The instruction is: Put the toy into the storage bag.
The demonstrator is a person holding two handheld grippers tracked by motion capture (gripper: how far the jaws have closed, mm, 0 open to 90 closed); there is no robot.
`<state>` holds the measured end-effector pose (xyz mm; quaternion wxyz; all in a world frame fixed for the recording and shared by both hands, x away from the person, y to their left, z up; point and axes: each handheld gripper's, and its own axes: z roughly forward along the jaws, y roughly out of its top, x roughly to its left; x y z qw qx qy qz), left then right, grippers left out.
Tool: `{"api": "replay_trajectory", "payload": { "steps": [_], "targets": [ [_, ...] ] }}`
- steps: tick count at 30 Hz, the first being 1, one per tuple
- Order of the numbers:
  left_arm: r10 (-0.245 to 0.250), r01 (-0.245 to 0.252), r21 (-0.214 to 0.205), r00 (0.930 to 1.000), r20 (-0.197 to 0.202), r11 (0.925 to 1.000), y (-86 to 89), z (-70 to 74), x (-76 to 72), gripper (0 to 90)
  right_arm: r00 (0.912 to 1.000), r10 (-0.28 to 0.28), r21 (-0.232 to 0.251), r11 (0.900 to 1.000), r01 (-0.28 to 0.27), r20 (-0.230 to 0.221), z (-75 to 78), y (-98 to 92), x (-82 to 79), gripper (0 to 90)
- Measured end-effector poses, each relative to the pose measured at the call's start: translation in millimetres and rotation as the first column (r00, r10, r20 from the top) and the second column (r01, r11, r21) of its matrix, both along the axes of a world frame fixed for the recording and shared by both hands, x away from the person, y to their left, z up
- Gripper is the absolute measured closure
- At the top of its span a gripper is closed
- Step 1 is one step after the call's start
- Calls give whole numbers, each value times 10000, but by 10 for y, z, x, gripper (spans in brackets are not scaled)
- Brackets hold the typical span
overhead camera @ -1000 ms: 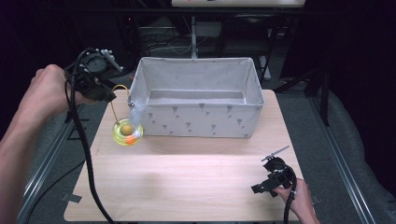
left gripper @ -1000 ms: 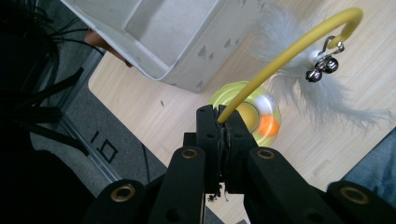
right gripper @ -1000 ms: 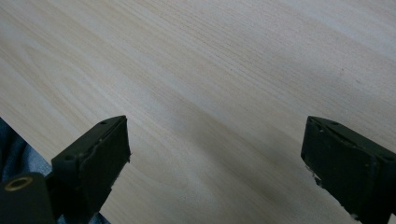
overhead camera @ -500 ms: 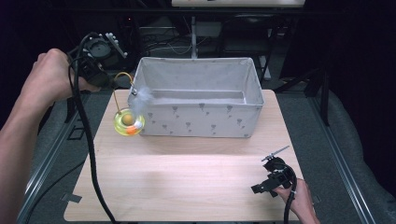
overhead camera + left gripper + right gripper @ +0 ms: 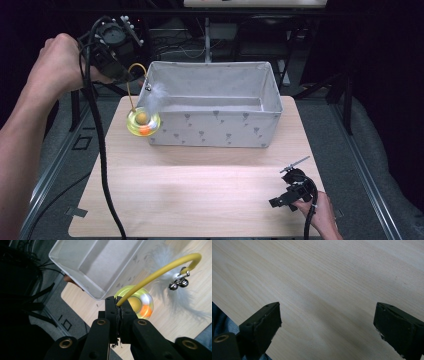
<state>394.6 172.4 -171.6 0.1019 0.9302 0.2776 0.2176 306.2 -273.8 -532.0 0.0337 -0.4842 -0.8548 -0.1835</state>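
A cat toy hangs from my left gripper [image 5: 132,76]: a clear yellow-green dish [image 5: 143,122] with orange balls, a curved yellow wire [image 5: 131,85], a white feather [image 5: 156,95]. The gripper is shut on the wire's lower stretch, just off the left front corner of the grey fabric box [image 5: 215,131]. In the left gripper view the jaws [image 5: 118,303] pinch the wire [image 5: 160,272], with the dish [image 5: 136,302], small bells [image 5: 180,283] and feather [image 5: 175,298] beyond. My right gripper [image 5: 286,186] rests open at the table's near right corner; its jaws [image 5: 327,317] stand wide over bare wood.
The open-topped box [image 5: 82,267] has nothing in it and takes up the back half of the wooden table [image 5: 200,190]. A black cable [image 5: 102,165] trails from the left gripper down across the table's left side. Dark floor and metal rails surround the table.
The left hand has risen and moved away from me, carrying the toy; the dish has come up beside the box's left corner. The right gripper has stayed put.
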Motion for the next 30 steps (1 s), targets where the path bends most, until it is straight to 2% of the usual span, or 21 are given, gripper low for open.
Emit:
{"api": "replay_trajectory", "payload": {
  "steps": [2, 7, 8, 12, 13, 18, 20, 22, 30],
  "targets": [
    [-15, 15, -3, 10000, 31, 10000, -15, 28, 25, 879, 9997, -160, 111, 9998, 158, 158, -17, 10, -10, 74],
    [75, -75, 29, 9998, 173, 10000, -59, 109, 97, 879, 9999, -100, 89, 9999, 99, 113, -13, 10, -7, 74],
    [108, -107, -31, 9999, 120, 9999, -67, 126, 109, 879, 9993, -336, 340, 9989, 330, 162, -25, 25, -19, 74],
    [196, -194, -57, 9995, 234, 9998, -109, 199, 156, 879, 9996, -245, 320, 9992, 241, 122, -22, 18, -15, 74],
    [195, -194, -28, 9994, 270, 9998, -122, 218, 167, 879, 9999, -32, 29, 10000, 32, 96, -10, 4, -4, 74],
    [122, -124, 48, 9994, 314, 9999, -192, 300, 229, 879, 9999, -171, 237, 9996, 171, -1, -14, 18, -11, 74],
    [157, -159, 66, 9995, 267, 9999, -220, 317, 266, 879, 9999, -112, 92, 9999, 112, 21, -13, 16, -7, 74],
    [129, -129, -1, 9996, 243, 9999, -243, 332, 307, 879, 9997, -252, 286, 9993, 250, 46, -18, 22, -14, 74],
    [283, -283, 42, 9996, -24, 9996, -332, 343, 484, 879, 9995, -316, 287, 9991, 314, 87, -21, 21, -19, 74]
  ]
}}
